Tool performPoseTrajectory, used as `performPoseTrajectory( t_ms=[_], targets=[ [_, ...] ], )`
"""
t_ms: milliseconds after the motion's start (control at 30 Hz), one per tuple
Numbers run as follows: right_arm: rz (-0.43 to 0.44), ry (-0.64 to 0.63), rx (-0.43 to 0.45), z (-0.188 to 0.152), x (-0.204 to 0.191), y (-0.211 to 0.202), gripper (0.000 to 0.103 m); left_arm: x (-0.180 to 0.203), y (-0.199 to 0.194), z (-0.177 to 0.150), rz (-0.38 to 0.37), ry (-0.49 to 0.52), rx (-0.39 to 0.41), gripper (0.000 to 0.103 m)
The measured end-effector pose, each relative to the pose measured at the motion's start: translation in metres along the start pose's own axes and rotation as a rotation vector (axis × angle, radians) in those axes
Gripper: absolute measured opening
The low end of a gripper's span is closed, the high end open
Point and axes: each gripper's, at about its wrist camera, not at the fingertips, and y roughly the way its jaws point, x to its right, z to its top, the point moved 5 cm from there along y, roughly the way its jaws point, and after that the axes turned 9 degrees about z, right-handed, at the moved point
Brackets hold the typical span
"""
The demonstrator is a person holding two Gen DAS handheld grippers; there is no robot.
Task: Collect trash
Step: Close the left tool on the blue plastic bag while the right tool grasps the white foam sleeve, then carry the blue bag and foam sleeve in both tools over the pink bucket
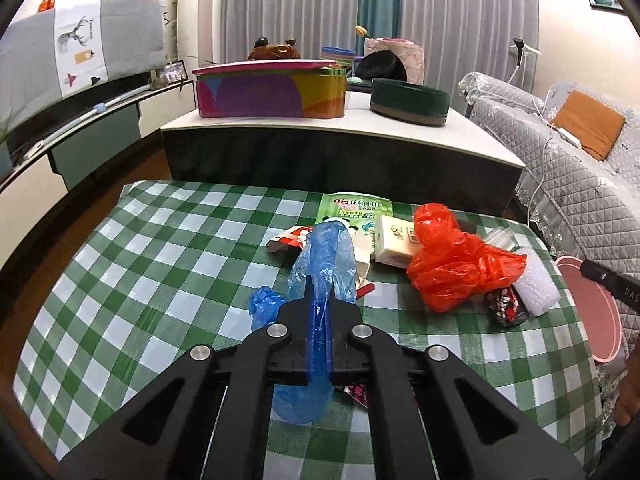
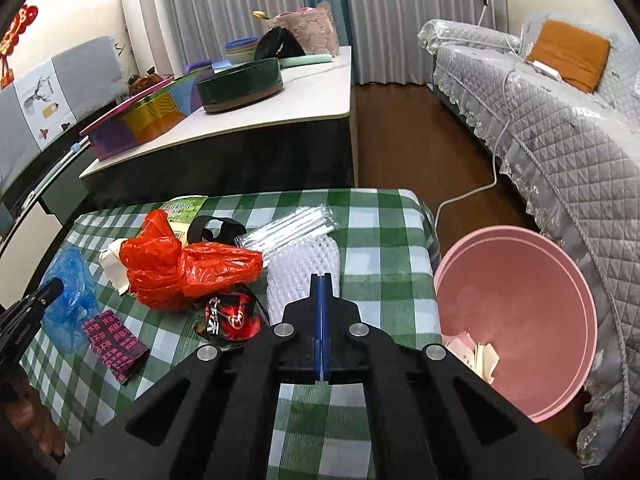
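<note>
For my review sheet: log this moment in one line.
left gripper: shut on blue bag | right gripper: shut on white foam net | pink bin: beside table

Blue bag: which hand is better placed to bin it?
Left, probably. The left gripper is shut on the blue bag; the right gripper, though nearer the pink bin, is shut away from the bag.
</note>
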Motion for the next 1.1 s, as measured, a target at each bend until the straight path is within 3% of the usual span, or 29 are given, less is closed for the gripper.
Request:
performPoseTrajectory(
  t_ms=[33, 100, 133, 167, 433, 500, 533, 633, 1100],
  targets=[
    [0.007, 0.014, -0.013, -0.002, 0.002, 0.001, 0.006, 0.0, -0.002, 0.0, -0.004, -0.008, 0.0, 0.003],
    [0.009, 0.04, -0.016, -0.006, 0.005, 0.002, 0.032, 0.002, -0.009, 0.002, -0.015, -0.014, 0.008, 0.003],
    [0.011, 0.046, -0.01, -0.006, 0.005, 0.001, 0.051, 0.004, -0.014, 0.003, -0.017, -0.007, 0.019, 0.003],
    [0.008, 0.047, -0.007, -0.007, 0.005, 0.002, 0.053, 0.005, -0.017, 0.004, -0.018, -0.001, 0.028, 0.003],
    [0.018, 0.074, -0.064, -0.01, 0.006, 0.034, 0.051, 0.0, -0.034, 0.013, -0.021, 0.013, 0.098, 0.003],
    [0.018, 0.074, -0.084, -0.012, 0.005, 0.043, 0.044, -0.001, -0.036, 0.017, -0.029, 0.008, 0.109, 0.003],
    [0.021, 0.074, -0.098, -0.013, 0.005, 0.047, 0.03, -0.001, -0.037, 0.019, -0.034, 0.006, 0.113, 0.003],
    [0.011, 0.061, -0.103, -0.015, 0.004, 0.049, 0.014, 0.0, -0.039, 0.021, -0.049, 0.007, 0.122, 0.003],
    [-0.013, -0.024, 0.06, -0.001, -0.003, -0.02, 0.012, 0.023, -0.048, 0.02, -0.104, 0.031, 0.139, 0.003]
  ],
)
